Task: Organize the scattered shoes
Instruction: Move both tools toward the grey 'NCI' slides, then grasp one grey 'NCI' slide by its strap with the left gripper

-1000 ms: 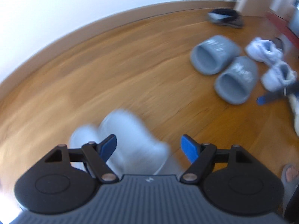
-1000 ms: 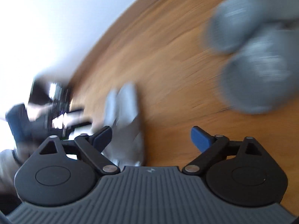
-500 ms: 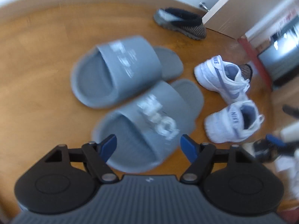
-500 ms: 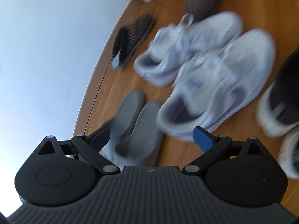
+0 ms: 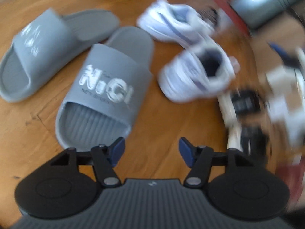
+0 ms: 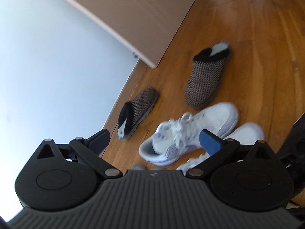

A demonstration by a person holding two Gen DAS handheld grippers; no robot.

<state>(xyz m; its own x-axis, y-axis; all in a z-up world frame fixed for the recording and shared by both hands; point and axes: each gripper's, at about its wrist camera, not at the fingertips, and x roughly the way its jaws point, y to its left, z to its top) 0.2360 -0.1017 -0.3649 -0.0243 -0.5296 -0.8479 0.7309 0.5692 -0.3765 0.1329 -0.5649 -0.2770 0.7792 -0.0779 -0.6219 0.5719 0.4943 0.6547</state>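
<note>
In the left wrist view two grey slides lie side by side on the wood floor, the near one (image 5: 106, 87) just ahead of my open, empty left gripper (image 5: 151, 149), the other (image 5: 43, 53) to its left. Two white sneakers (image 5: 196, 76) (image 5: 175, 26) lie to the right of them. In the right wrist view my open, empty right gripper (image 6: 154, 142) hovers over a white sneaker (image 6: 190, 135), with a second white sneaker (image 6: 246, 133) behind its right finger. Two brown knit slippers (image 6: 137, 110) (image 6: 205, 80) lie farther off.
A black-and-white shoe (image 5: 242, 118) lies blurred at the right in the left wrist view. A white wall (image 6: 47, 57) with a baseboard and a beige door (image 6: 133, 15) bound the floor. A dark red edge (image 5: 226, 7) runs at the upper right.
Both grippers have swung on across the floor. The left view has closed in on the grey slides and white sneakers; the right view now reaches the brown slippers and the door.
</note>
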